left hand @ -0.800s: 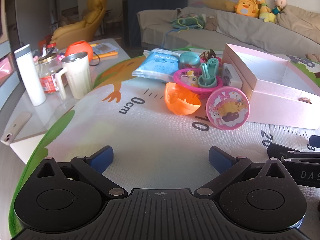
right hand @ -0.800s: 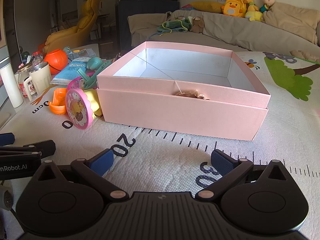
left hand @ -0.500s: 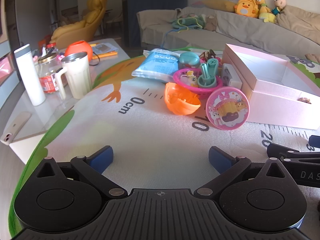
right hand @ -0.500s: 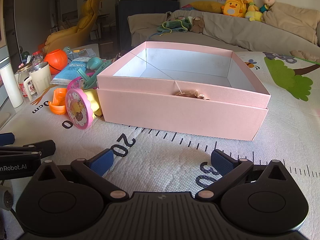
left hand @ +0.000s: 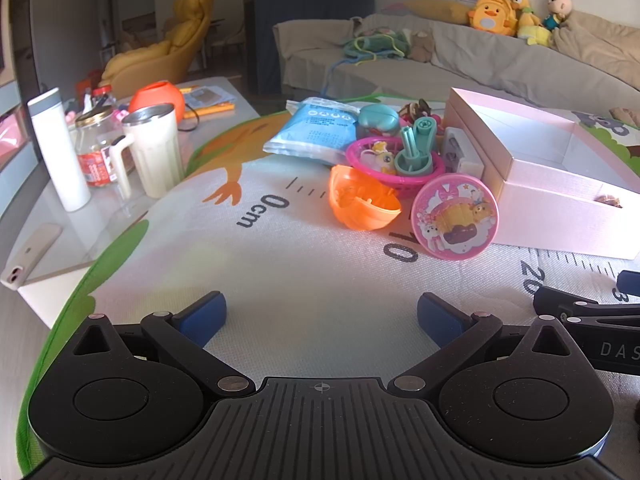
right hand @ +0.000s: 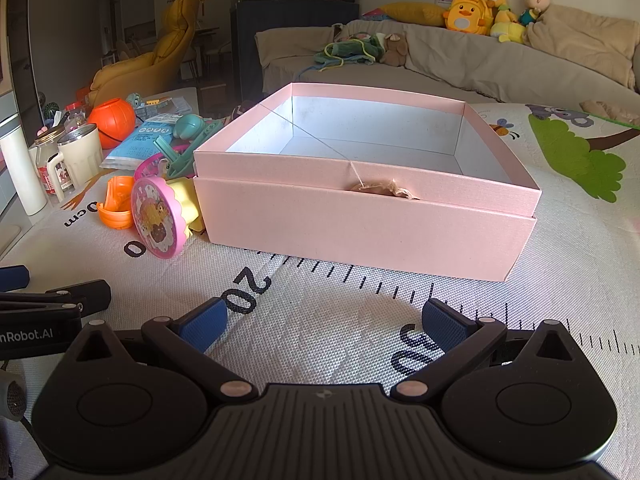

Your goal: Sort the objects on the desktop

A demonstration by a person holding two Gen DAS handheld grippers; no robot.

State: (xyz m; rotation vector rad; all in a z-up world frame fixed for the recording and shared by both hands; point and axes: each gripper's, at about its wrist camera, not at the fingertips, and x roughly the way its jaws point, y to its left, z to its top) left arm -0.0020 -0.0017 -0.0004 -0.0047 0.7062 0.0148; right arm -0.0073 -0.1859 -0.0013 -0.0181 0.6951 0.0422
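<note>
A pile of toys lies left of an open pink box [right hand: 360,216], which also shows in the left wrist view [left hand: 560,208]. In the pile are a round pink picture toy [left hand: 455,216] on edge, an orange half shell [left hand: 360,200], a magenta basket [left hand: 394,160] holding teal parts and a small figure, a blue packet [left hand: 316,130] and a teal case [left hand: 378,120]. My left gripper [left hand: 322,314] is open and empty, low over the mat in front of the pile. My right gripper [right hand: 326,322] is open and empty in front of the box.
A white mug [left hand: 154,148], a jar [left hand: 96,148], a white bottle [left hand: 60,148], an orange ball [left hand: 158,98] and a phone [left hand: 30,256] stand on the glass table at the left. A printed ruler mat [left hand: 320,272] covers the table. A sofa with plush toys lies behind.
</note>
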